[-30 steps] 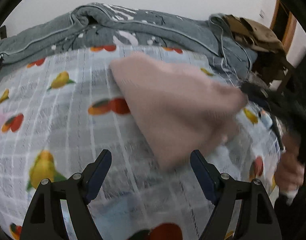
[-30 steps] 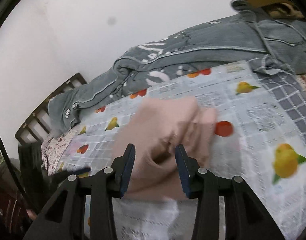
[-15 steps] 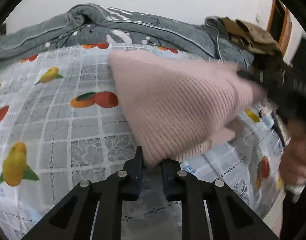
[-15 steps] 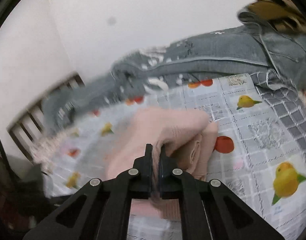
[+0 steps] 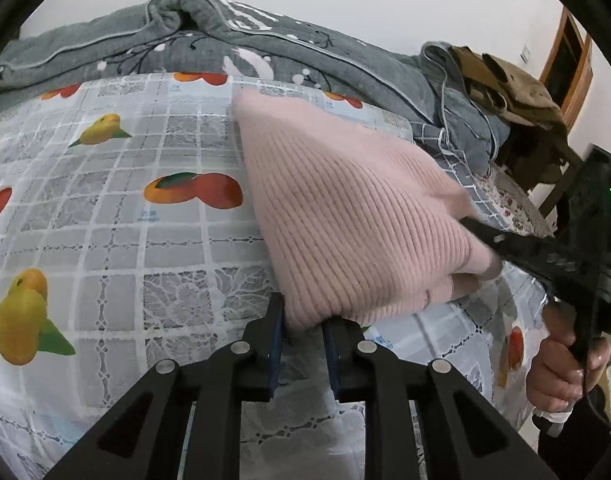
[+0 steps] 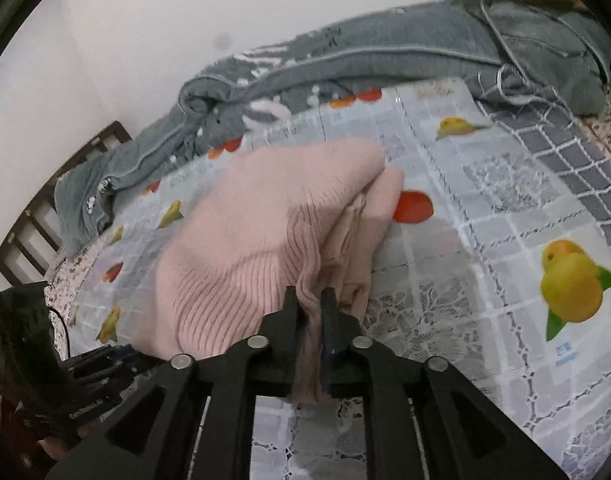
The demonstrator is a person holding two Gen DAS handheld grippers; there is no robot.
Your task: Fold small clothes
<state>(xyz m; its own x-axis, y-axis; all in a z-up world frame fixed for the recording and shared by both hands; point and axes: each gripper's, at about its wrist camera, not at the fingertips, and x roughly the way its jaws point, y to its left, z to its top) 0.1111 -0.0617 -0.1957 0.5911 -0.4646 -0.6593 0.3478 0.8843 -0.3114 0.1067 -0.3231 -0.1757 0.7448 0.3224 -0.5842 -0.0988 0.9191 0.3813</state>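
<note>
Pink ribbed knitwear (image 5: 345, 216), a small sweater-like garment, lay partly lifted over the fruit-printed bedspread (image 5: 105, 208), held at two of its near corners. The left gripper (image 5: 301, 320) was clamped on the garment's nearest corner; its jaws had just been closing and had eased a shade wider in the last moment, with the thick knit bunched between them. The right gripper (image 6: 310, 300) was pinched tight on a folded edge of the same garment, a strip of pink fabric hanging down through the narrow slit between its jaws. In the left wrist view that right gripper reached in from the right side, its black fingers (image 5: 505, 240) meeting the garment's far right corner, and a person's hand (image 5: 561, 368) gripped its handle below. From the right wrist view the pink cloth was doubled over itself, with an inner layer showing beside the ribbed outer face. A grey quilt (image 5: 265, 52) lay bunched along the far edge of the bed against a pale wall. A brown garment (image 5: 505, 84) sat on a wooden chair beyond the quilt's right end.
</note>
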